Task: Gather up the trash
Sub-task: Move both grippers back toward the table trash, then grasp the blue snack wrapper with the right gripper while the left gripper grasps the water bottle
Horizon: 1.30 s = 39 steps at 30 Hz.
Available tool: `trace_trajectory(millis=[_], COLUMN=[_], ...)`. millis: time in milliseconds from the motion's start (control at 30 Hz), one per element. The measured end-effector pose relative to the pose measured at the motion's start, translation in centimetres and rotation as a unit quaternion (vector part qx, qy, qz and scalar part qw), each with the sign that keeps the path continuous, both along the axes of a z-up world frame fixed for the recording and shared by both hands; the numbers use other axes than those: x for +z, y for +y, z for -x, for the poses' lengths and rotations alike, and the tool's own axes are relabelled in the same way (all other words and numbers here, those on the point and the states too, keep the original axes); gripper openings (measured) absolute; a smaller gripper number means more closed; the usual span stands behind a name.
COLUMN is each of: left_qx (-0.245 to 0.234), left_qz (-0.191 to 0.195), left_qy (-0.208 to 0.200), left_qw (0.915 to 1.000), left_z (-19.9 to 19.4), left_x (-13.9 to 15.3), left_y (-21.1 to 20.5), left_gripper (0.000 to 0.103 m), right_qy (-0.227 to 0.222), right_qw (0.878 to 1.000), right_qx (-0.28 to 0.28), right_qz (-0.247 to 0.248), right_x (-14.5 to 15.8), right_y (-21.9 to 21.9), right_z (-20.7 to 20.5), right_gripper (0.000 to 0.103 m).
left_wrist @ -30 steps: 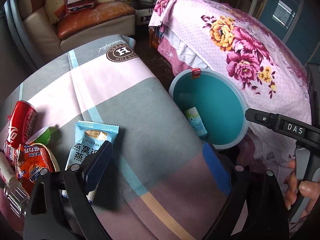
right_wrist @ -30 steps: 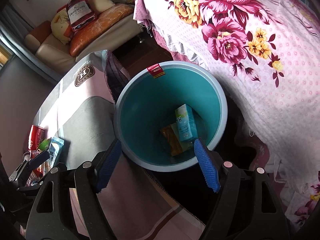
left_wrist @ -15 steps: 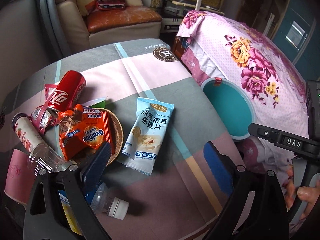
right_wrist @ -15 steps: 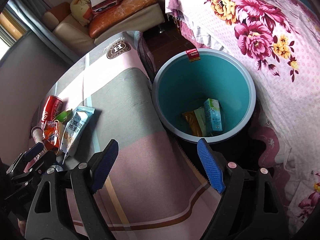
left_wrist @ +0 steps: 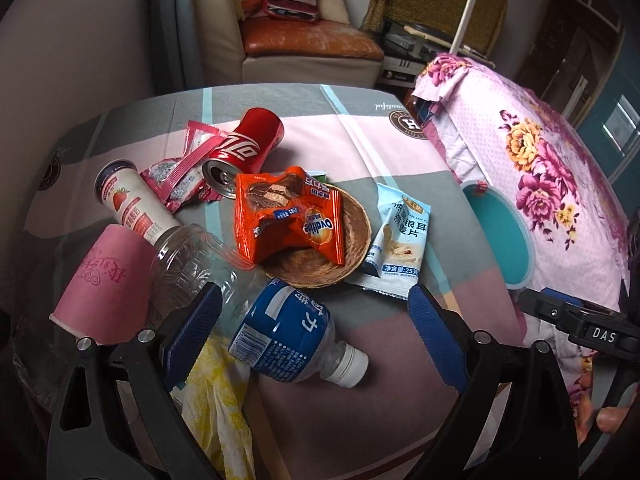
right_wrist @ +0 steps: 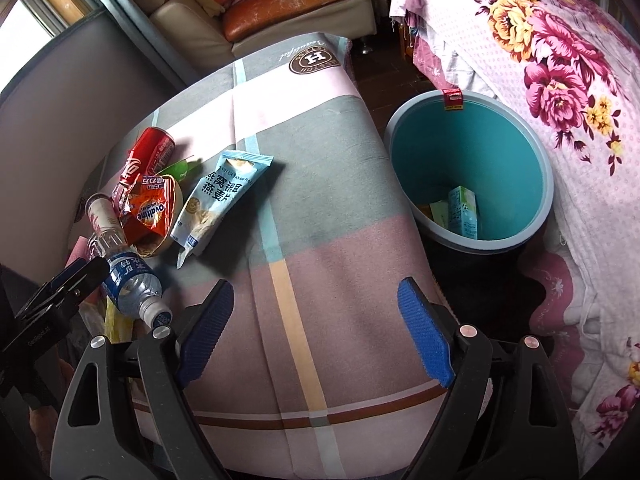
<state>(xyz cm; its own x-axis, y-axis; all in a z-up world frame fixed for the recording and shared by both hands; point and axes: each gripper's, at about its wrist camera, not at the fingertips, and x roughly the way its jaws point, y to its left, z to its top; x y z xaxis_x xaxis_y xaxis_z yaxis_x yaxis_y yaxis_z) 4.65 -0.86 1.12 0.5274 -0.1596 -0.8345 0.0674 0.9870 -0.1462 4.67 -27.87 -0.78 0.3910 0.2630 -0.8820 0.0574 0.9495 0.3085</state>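
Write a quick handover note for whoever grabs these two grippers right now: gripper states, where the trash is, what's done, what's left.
Left gripper: open, empty, above the trash pile.
Right gripper: jaws just opened wider, empty, over bare tablecloth.
Done: some cartons lie in the teal bin beside the table.
Left on the table: red can, orange Ovaltine wrapper on the woven dish, pale blue snack packet, blue-label bottle, clear bottle, pink cup, pink wrappers, yellow bag.

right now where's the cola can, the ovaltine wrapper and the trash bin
cola can [left_wrist: 249,140], left wrist view, on its red side
Ovaltine wrapper [left_wrist: 294,216], left wrist view, on the crumpled orange front
trash bin [right_wrist: 472,160], right wrist view, on the teal inner wall
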Motion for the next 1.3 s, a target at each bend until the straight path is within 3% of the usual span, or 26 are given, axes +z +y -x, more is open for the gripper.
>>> trace_trajectory(millis=[400, 767, 967, 1100, 1267, 1300], left_qx=[0.035, 0.033, 0.018, 0.002, -0.015, -0.022], left_qz=[-0.003, -0.008, -0.008, -0.013, -0.020, -0.020], left_qy=[0.028, 0.059, 0.047, 0.032, 0.024, 0.023], left_qw=[0.9990, 0.9977, 0.9987, 0.9994, 0.9994, 0.9993], left_z=[-0.3, -1.4, -0.8, -0.1, 0.1, 0.1], left_x=[-2.4, -5.2, -5.6, -5.4, -5.3, -5.3], left_y=[2.5, 2.6, 2.9, 2.6, 2.0, 1.9], left_gripper=[0.094, 0.096, 0.096, 0.089, 0.087, 0.087], right_qy=[0.005, 0.028, 0.022, 0.021, 0.035, 0.037], right_qw=[1.000, 0.999, 0.999, 0.998, 0.995, 0.994], right_qx=[0.024, 0.031, 0.036, 0.040, 0.046, 0.049], right_qz=[0.003, -0.017, -0.030, -0.046, -0.078, -0.086], right_x=[-0.3, -2.0, -2.3, -3.1, -4.7, -5.0], right_y=[2.4, 3.7, 5.6, 6.9, 8.1, 8.2], right_z=[0.0, -2.5, -5.1, -6.7, -8.2, -8.4], right_gripper=[0.080, 0.080, 0.080, 0.080, 0.057, 0.045])
